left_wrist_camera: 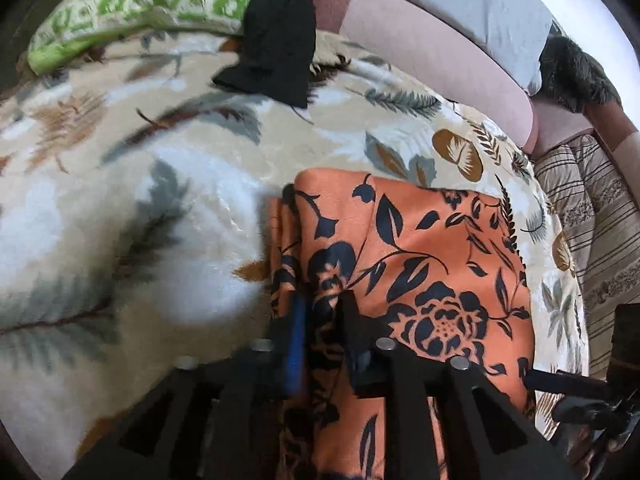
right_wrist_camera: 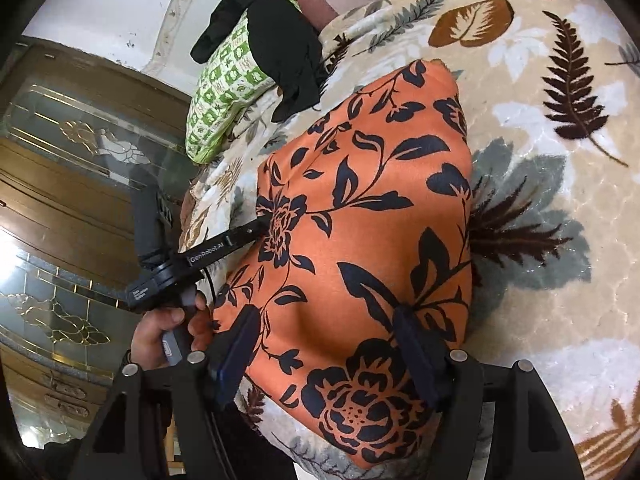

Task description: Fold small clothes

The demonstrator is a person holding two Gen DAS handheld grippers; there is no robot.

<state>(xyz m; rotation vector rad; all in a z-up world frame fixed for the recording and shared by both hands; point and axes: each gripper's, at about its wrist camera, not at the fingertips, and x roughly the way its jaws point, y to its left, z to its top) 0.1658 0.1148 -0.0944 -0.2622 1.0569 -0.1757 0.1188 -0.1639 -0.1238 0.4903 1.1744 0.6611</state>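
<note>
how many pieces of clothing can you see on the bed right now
2. An orange satin garment with black flowers lies near, under both grippers. A crumpled black garment rests farther back, partly over the green patterned pillow. Others may be hidden.

garment [right_wrist_camera: 360, 216] on blanket [right_wrist_camera: 540, 208] | pillow [right_wrist_camera: 224, 92] behind it | dark cloth [right_wrist_camera: 280, 48] on pillow

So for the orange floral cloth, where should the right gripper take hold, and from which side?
At the near edge of the orange floral cloth, coming in low from the right gripper side. There the fabric humps up between the open fingers, while elsewhere it lies flat on the leaf-print blanket. The left gripper looks to have the opposite edge pinched.
</note>
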